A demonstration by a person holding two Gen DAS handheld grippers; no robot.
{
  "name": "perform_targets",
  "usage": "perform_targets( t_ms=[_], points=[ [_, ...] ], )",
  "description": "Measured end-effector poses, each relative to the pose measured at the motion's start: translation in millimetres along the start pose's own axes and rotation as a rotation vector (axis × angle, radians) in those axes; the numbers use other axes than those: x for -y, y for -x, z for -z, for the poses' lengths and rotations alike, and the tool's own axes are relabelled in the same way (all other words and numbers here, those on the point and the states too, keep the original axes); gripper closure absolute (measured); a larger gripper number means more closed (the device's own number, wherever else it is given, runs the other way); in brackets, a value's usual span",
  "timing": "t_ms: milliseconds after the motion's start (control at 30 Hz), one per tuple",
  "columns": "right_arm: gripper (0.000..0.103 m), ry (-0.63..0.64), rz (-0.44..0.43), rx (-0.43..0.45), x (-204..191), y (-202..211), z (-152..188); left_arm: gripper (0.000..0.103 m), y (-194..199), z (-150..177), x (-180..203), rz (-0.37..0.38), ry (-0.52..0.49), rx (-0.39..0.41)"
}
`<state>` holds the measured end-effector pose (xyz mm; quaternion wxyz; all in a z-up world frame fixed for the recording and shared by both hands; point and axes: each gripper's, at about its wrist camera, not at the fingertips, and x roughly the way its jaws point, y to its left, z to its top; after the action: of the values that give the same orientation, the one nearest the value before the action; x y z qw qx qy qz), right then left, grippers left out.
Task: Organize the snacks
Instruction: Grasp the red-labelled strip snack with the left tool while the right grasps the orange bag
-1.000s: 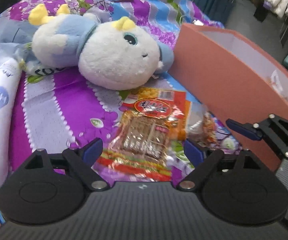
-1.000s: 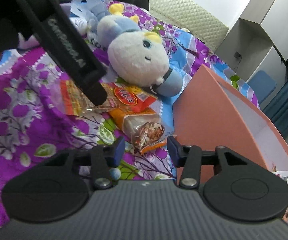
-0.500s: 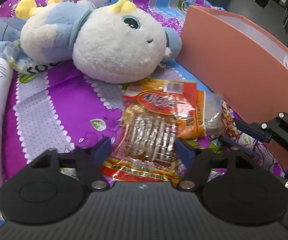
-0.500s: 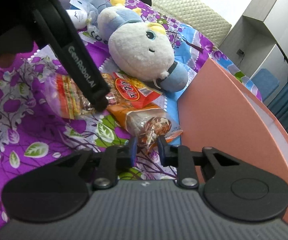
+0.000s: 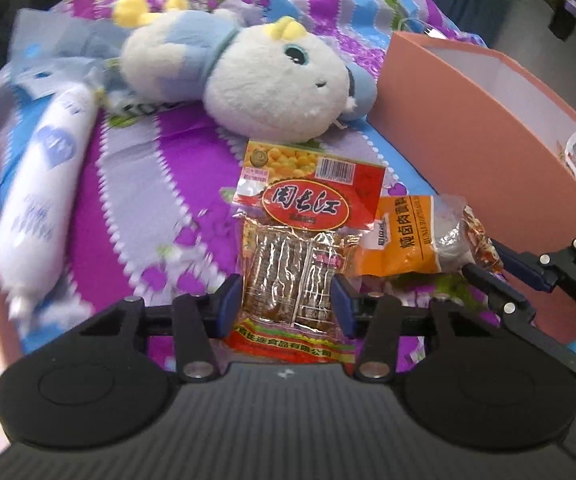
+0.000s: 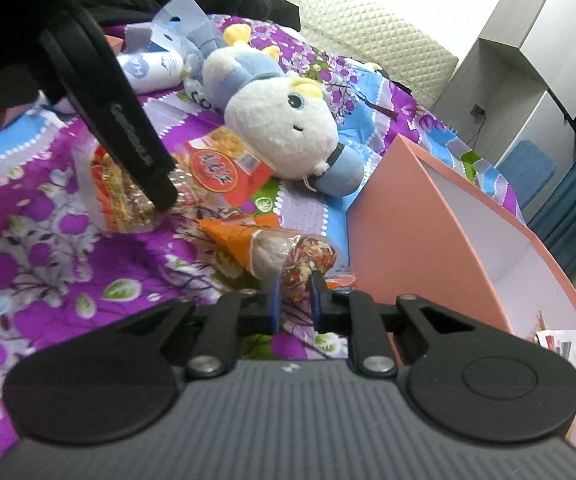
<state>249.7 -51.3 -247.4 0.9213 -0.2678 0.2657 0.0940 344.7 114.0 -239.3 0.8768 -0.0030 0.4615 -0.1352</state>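
Observation:
A red snack packet with brown strips lies on the purple flowered bedspread. My left gripper is closing, and its blue pads touch both side edges of the packet's near end. An orange snack packet with a clear end lies just to its right. In the right wrist view my right gripper is closing, pinching the clear end of the orange packet between its pads. The left gripper's black finger covers part of the red packet.
A pink open-topped box stands to the right of the packets, with something small at its bottom. A white and blue plush toy lies just behind the snacks. A long white pack lies at the left.
Both pairs of jaws have narrowed, the left around the red packet, the right onto the end of the orange packet. Both cameras have drawn back a little from the plush toy.

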Motion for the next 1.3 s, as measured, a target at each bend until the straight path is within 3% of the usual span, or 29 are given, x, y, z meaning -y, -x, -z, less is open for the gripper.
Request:
perform_targets(
  t_ms=[100,133,167,567,800,900,1000,1067,1133,1167,1300],
  points=[
    [0.086,-0.006,-0.014,0.008,-1,15,2,0.050,24,15,0,-0.024,0.049,0.010],
    [0.086,-0.008,-0.018,0.011,-2,21,3,0.057,32,21,1,-0.031,0.064,0.012],
    [0.086,-0.009,-0.024,0.014,-3,27,3,0.076,39,26,2,-0.044,0.069,0.011],
    [0.086,-0.041,-0.095,-0.008,-3,82,29,0.077,92,96,5,-0.029,0.244,0.014],
    [0.081,-0.134,-0.268,-0.126,0,92,51,0.075,100,105,13,-0.014,0.227,0.015],
    [0.076,-0.151,-0.320,-0.130,1,94,55,0.066,97,102,13,-0.019,0.219,0.008],
    [0.052,-0.166,-0.338,-0.113,5,95,56,0.053,94,96,14,-0.008,0.206,0.013],
    [0.032,-0.171,-0.345,-0.089,8,96,55,0.031,92,92,15,-0.011,0.197,0.017],
    [0.023,-0.170,-0.348,-0.060,10,96,54,0.019,88,89,15,-0.023,0.185,0.024],
    [0.022,-0.164,-0.347,-0.050,10,96,53,0.013,85,88,14,-0.024,0.184,0.026],
    [0.021,-0.145,-0.338,-0.036,13,90,51,0.011,71,82,9,-0.017,0.182,0.001]
  ],
)
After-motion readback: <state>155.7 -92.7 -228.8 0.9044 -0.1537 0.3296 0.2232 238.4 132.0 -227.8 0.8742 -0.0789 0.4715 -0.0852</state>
